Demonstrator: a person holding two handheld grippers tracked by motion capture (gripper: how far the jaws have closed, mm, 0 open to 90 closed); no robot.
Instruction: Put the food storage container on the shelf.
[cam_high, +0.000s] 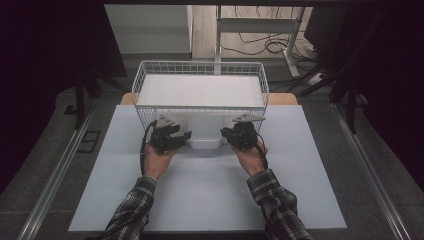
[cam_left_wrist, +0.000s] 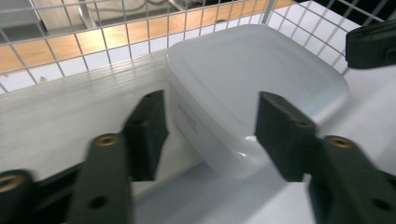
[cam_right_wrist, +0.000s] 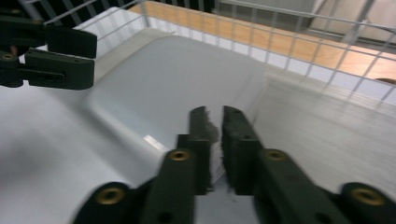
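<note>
Gaping around a corner of the white container (cam_left_wrist: 252, 88), the left tongs (cam_left_wrist: 210, 135) grip nothing; the right tongs (cam_right_wrist: 214, 140) pinch its rim.

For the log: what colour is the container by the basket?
Translucent white container; left gripper view shows it best.

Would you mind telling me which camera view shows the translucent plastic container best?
The left gripper view: the plastic container sits large between open jaws, beside the wire basket. The right gripper view shows its top; the high view, a small pale shape.
</note>
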